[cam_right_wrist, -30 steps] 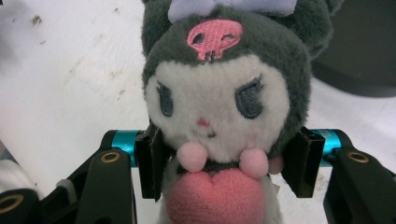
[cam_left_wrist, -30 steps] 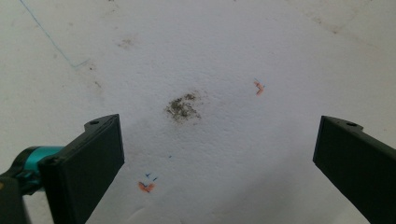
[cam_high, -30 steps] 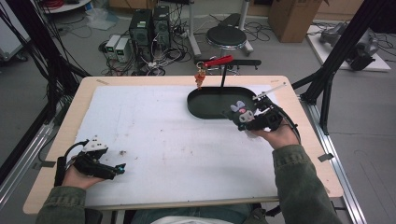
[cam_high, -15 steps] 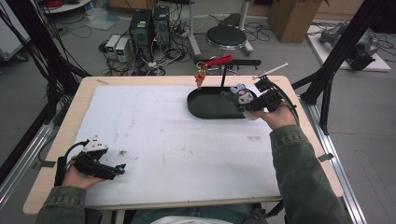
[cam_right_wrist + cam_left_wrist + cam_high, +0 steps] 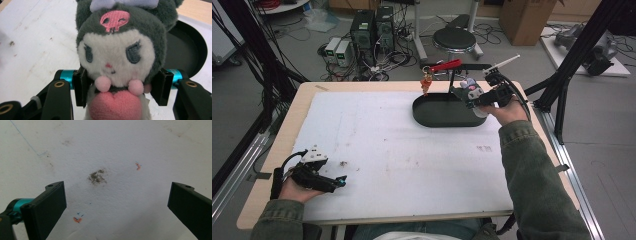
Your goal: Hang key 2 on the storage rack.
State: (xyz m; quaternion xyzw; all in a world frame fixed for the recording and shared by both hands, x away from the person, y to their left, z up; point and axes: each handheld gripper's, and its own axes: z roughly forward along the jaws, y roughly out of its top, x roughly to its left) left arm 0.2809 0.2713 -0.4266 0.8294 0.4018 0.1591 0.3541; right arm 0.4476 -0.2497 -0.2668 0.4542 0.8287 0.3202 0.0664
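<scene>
**Plush toy carried over the black tray toward the stand**

High view: the right tongs (image 5: 469, 95), in the upper right of the frame, hold a small plush toy (image 5: 470, 88) above the far right end of the black oval tray (image 5: 437, 117), close beside the thin black stand (image 5: 451, 82) whose red arm (image 5: 445, 65) carries a small orange charm (image 5: 427, 85). Holding the toy up and near that arm suggests it is meant to be hung there or set in the tray. The left tongs (image 5: 339, 181) rest idle on the white table (image 5: 377, 150) at the lower left, out of the way.

Left gripper view: the jaws stand wide apart with nothing between them, over the bare table with a grey smudge (image 5: 97, 177) mid-frame.

Right gripper view: the jaws are clamped on the plush toy (image 5: 120, 55) at its neck, below the cheeks, so the face points at the camera and the head stays free; the tray (image 5: 190, 52) lies behind at the right.

Against the earlier frames, the right hand has gone up and away from the person, from the tray's near right rim to its far end by the stand. The left hand has not shifted.
</scene>
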